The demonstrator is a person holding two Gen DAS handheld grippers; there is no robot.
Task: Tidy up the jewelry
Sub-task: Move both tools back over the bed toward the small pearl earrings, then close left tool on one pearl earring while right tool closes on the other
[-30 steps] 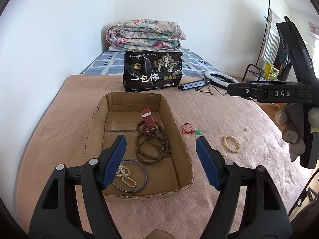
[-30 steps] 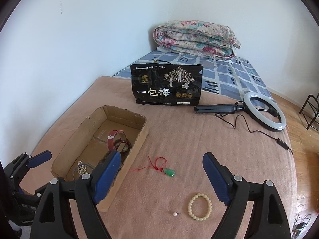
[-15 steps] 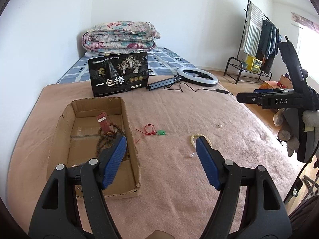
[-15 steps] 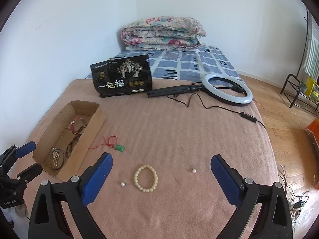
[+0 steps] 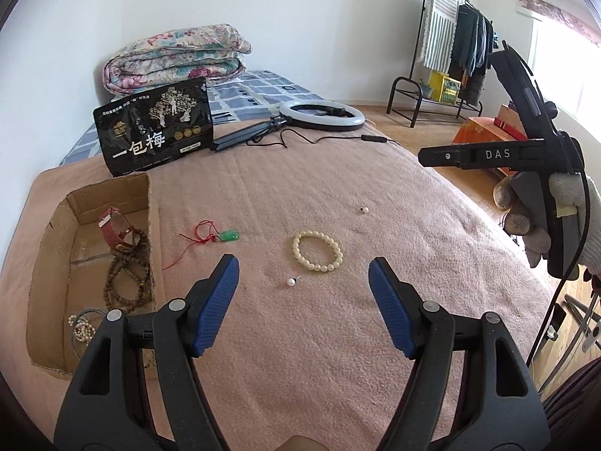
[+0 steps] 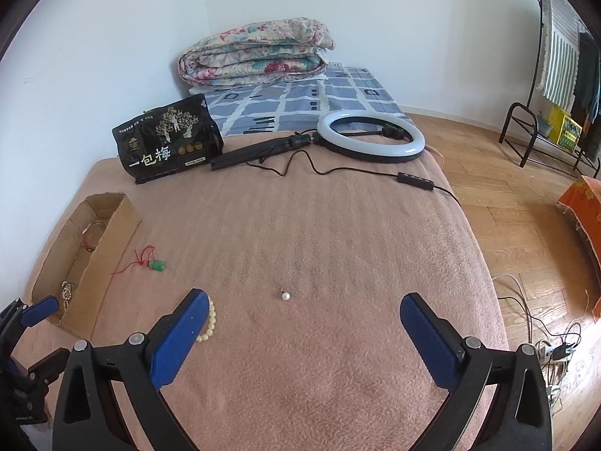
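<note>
A cardboard box (image 5: 41, 263) at the left holds a red watch (image 5: 112, 227), brown bead strands (image 5: 129, 282) and a pearl piece. On the pink blanket lie a green pendant on red cord (image 5: 230, 235), a cream bead bracelet (image 5: 317, 250) and two pearl studs (image 5: 290, 282) (image 5: 364, 209). My left gripper (image 5: 303, 293) is open and empty, just short of the bracelet. My right gripper (image 6: 304, 323) is open and empty, with a pearl stud (image 6: 286, 295) between its fingers' line; the bracelet (image 6: 210, 323) is partly hidden behind its left finger (image 6: 180, 338). The pendant (image 6: 157, 265) and box (image 6: 94, 270) lie left.
A black snack bag (image 5: 154, 127) stands at the back. A ring light (image 6: 370, 139) with stand and cable (image 6: 417, 180) lies behind. A folded quilt (image 6: 255, 52) sits on the bed. The blanket's right edge drops to a wooden floor (image 6: 526, 244) with cables.
Both grippers have swung to the right, away from the box and toward the loose bracelet and pearl studs. Both stay open and empty.
</note>
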